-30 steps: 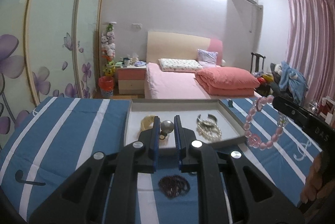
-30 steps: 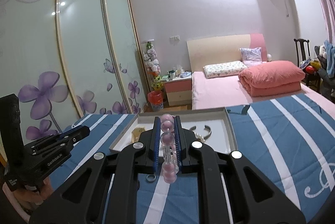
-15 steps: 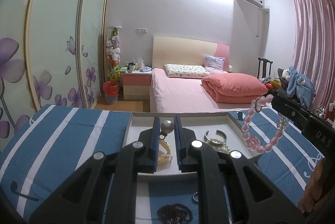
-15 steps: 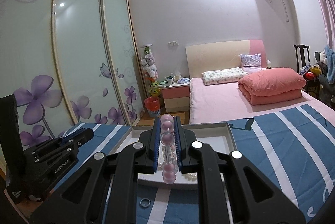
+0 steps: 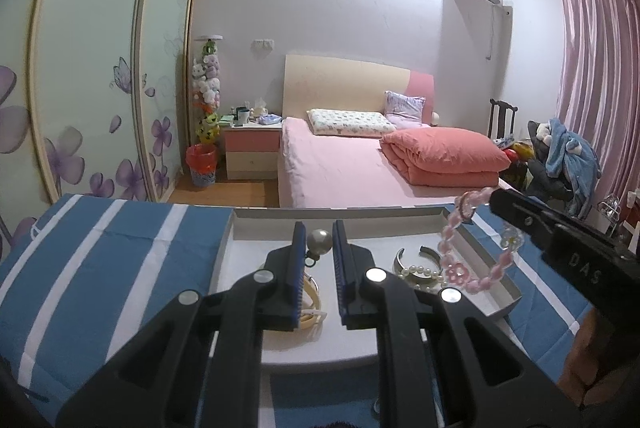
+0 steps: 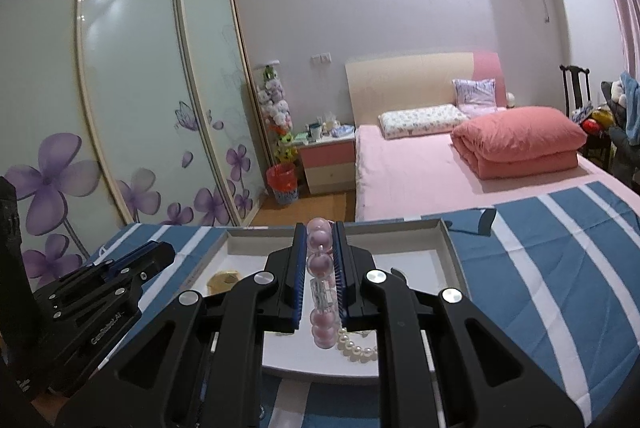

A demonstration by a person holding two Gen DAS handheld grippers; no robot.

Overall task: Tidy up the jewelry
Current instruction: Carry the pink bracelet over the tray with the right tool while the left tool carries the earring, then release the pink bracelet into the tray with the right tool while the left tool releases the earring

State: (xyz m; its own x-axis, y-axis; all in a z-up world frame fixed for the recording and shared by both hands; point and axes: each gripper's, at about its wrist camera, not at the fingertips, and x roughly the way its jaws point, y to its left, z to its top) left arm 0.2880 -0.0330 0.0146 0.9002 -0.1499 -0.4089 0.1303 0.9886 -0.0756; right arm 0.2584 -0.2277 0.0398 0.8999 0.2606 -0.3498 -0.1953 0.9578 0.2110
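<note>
My left gripper (image 5: 316, 232) is shut on a grey pearl earring (image 5: 319, 241) and holds it above the white tray (image 5: 336, 218). My right gripper (image 6: 319, 233) is shut on a pink bead bracelet (image 6: 321, 260), which hangs over the tray (image 6: 448, 248); the bracelet also shows in the left wrist view (image 5: 472, 268). In the tray lie a gold bangle (image 5: 310, 304), a silver cuff (image 5: 404, 258) and a white pearl strand (image 6: 356, 346). The right gripper's body (image 5: 560, 248) shows at the tray's right side.
The tray sits on a blue and white striped cloth (image 5: 100, 256). A pink bed (image 5: 360, 164), a nightstand (image 5: 250, 152) and sliding wardrobe doors (image 6: 120, 108) stand behind. The left gripper's body (image 6: 88, 300) shows at the left in the right wrist view.
Both grippers have moved forward over the tray with their jewelry. The dark bead bracelet and small ring on the cloth have slipped below the frames.
</note>
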